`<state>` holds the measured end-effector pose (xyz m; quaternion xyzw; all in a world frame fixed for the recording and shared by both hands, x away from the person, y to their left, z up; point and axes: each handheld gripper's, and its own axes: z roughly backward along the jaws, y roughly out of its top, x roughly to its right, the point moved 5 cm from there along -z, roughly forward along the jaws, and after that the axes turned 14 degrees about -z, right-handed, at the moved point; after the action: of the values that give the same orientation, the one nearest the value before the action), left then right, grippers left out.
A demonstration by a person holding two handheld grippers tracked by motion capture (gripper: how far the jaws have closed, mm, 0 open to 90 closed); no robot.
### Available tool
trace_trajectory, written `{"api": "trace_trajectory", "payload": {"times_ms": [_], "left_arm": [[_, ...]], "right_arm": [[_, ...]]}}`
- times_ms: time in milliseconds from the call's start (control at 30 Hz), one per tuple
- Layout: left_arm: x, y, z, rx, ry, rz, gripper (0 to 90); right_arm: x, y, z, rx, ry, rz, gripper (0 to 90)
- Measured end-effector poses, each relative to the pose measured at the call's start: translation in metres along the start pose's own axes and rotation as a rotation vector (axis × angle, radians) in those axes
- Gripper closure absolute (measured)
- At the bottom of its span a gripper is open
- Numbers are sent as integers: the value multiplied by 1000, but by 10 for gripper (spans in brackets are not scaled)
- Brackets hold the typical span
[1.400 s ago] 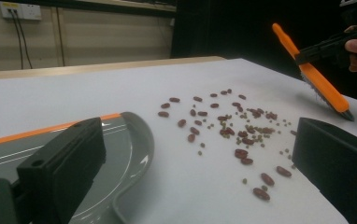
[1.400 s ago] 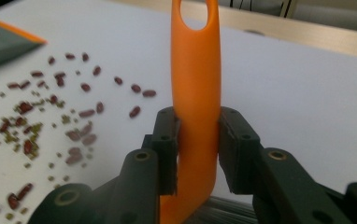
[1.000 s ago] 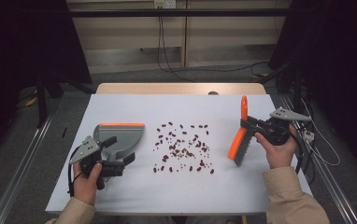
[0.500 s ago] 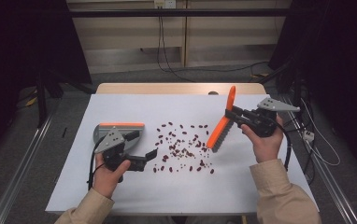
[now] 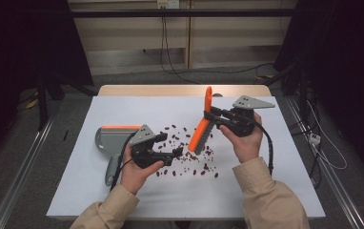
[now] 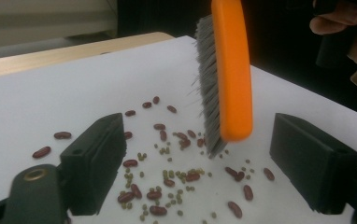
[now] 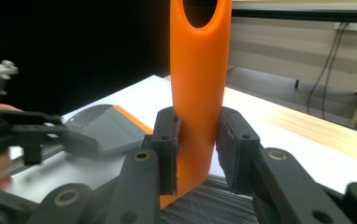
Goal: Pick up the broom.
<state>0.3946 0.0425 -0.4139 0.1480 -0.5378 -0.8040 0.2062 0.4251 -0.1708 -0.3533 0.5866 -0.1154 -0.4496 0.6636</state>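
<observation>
My right gripper [image 5: 209,116] is shut on the handle of an orange brush [image 5: 200,133], and its pads clamp the handle [image 7: 197,60] on both sides. The brush hangs tilted with its grey bristles [image 6: 209,93] just over scattered red and green beans [image 5: 194,160]. My left gripper [image 5: 171,145] lies low at the left of the beans [image 6: 167,177] and points at the brush [image 6: 232,70]. Its jaws have just been closing, stand apart and have nothing between them. A grey dustpan [image 5: 111,138] with an orange edge lies behind the left hand.
The white table [image 5: 123,200] has a wooden strip along its far edge [image 5: 180,89]. Cables run over the floor beyond and at the right. The dustpan [image 7: 106,126] lies flat to the left of the beans, with its handle toward the front.
Both hands moved toward the middle. The left gripper went right from beside the dustpan handle to the beans. The right gripper carried the brush left, over the beans.
</observation>
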Motion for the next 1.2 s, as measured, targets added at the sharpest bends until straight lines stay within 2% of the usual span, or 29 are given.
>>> {"api": "trace_trajectory", "payload": {"times_ms": [167,233,300,333,433,533,600,667,700,767,867,933,1000,1200], "left_arm": [[4,-2,-18,-52,-4,-23,346],[5,-3,-21,-64,0,-33,451],[5,-4,-21,-78,-4,-44,609],[5,-5,-20,-87,11,-45,684],[3,-5,-17,-105,45,-38,699],[1,-6,-15,-92,63,-25,704],[0,-5,-12,-77,81,-10,704],[-4,-5,-10,-69,104,6,705],[-6,-5,-8,-62,115,13,706],[-9,-6,-5,-53,134,22,706],[-13,-6,-2,-44,158,45,706],[-14,-7,-1,-49,170,38,706],[-14,-7,-2,-44,181,45,706],[-11,-7,-3,-39,201,29,706]], "right_arm": [[-15,-3,-16,-16,29,13,704],[-19,-4,-22,-26,35,15,704],[-23,-6,-26,-28,53,10,703],[-24,-6,-27,-29,51,10,703],[-26,-8,-31,-30,46,5,700],[-27,-8,-34,-15,37,-11,689],[-29,-8,-36,-5,43,-19,576],[-31,-10,-38,1,7,-29,432],[-32,-12,-39,0,5,-38,375],[-34,-16,-41,0,12,-66,324],[-35,-25,-47,-7,-45,-100,234],[-37,-31,-52,-6,-63,-124,214],[-39,-36,-56,-12,-57,-146,212],[-47,-43,-68,-31,-54,-214,229]]}}
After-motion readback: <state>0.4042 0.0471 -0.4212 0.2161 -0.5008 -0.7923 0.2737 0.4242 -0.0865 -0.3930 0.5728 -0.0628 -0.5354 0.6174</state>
